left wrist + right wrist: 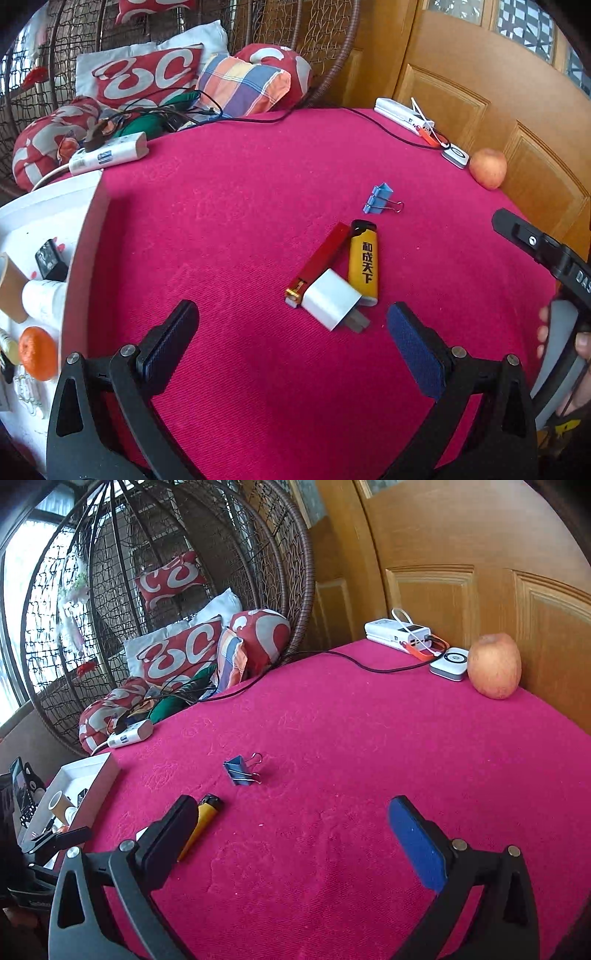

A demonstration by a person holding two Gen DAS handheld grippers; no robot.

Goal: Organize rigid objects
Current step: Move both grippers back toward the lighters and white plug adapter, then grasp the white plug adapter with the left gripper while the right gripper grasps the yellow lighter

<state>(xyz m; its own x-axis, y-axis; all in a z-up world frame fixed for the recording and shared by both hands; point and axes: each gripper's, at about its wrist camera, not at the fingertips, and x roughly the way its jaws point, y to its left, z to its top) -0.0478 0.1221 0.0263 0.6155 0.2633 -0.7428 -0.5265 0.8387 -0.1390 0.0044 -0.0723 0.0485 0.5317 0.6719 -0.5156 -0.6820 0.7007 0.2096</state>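
Observation:
A white plug adapter (330, 302), a red lighter (320, 260) and a yellow lighter (364, 268) lie bunched together on the pink cloth (240, 221), just ahead of my left gripper (291, 326), which is open and empty. A blue binder clip (380, 199) lies beyond them. In the right wrist view my right gripper (291, 814) is open and empty; the yellow lighter (201, 823) is partly behind its left finger (173, 834), and the binder clip (240, 771) lies ahead.
A white tray (55, 206) at the left holds cups, an orange (37, 352) and small items. A power strip (109, 153), a black cable (332, 661), a power bank (397, 633), a small white device (448, 663) and an apple (494, 665) line the far edge. The right gripper shows at the right (535, 247).

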